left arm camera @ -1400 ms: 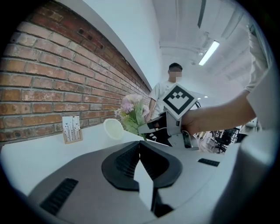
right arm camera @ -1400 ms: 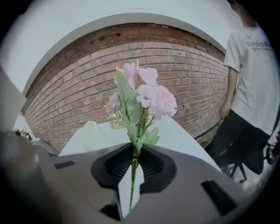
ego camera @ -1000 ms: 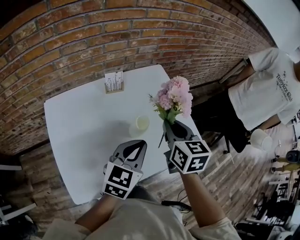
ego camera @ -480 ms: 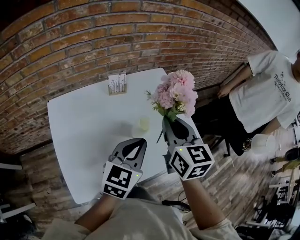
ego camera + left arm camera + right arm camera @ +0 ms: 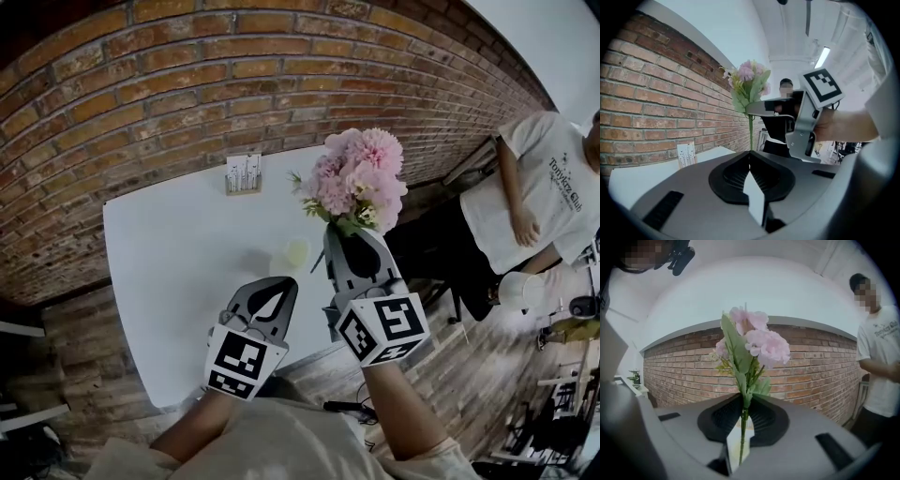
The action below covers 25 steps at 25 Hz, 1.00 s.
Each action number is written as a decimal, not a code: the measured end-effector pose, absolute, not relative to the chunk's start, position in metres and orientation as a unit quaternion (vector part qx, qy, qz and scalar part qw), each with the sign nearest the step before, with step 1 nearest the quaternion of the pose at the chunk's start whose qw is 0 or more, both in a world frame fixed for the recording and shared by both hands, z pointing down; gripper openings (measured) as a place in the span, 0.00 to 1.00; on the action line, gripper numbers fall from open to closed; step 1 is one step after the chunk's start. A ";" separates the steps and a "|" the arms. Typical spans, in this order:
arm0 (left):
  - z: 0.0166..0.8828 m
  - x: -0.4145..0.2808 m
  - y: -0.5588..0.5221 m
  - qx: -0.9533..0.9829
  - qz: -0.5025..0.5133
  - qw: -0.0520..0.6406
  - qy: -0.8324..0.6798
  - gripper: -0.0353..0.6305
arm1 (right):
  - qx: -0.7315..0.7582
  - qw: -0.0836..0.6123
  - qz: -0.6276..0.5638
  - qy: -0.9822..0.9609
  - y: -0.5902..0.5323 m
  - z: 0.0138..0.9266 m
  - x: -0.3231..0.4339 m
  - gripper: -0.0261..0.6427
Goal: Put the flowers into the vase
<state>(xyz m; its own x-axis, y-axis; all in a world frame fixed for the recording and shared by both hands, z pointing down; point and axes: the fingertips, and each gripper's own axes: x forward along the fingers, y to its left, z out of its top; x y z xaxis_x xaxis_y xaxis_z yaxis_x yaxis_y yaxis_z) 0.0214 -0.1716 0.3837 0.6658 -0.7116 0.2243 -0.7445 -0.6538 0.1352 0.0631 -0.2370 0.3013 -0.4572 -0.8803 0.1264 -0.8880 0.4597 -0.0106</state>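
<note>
Right gripper (image 5: 349, 242) fingers pinch the flowers (image 5: 359, 178) by the thin stem, left gripper (image 5: 274, 291) fingers closed empty; stem may swivel, miss the vase (image 5: 296, 253) mouth, tip it.

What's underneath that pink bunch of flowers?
The right claw, shut on the flowers' green stems. Lower down stand the white table and a pale vase. From above, the claw hides the stems' lower part.

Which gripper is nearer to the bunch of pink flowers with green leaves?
Right. The right gripper is shut on the stem of the pink flower bunch; the left gripper is apart from it, at its lower left.
</note>
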 end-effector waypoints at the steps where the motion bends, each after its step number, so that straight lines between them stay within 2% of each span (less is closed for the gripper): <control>1: 0.382 0.020 -0.172 0.906 0.075 0.107 -0.403 0.07 | 0.518 0.046 0.034 -0.854 -0.237 0.299 0.061 0.11; 13: 0.373 0.010 -0.176 0.903 0.071 0.100 -0.413 0.07 | 0.508 0.007 -0.002 -0.862 -0.245 0.288 0.045 0.11; 25: 0.377 0.007 -0.179 0.901 0.081 0.099 -0.414 0.07 | 0.512 -0.004 -0.018 -0.859 -0.247 0.324 0.037 0.11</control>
<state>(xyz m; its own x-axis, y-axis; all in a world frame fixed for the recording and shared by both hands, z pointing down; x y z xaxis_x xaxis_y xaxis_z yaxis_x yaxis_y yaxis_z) 0.0068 -0.1792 0.3775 0.6439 -0.7300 0.2289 -0.7623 -0.6376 0.1111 0.0371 -0.2469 0.3244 -0.4755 -0.8794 -0.0253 -0.8797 0.4749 0.0266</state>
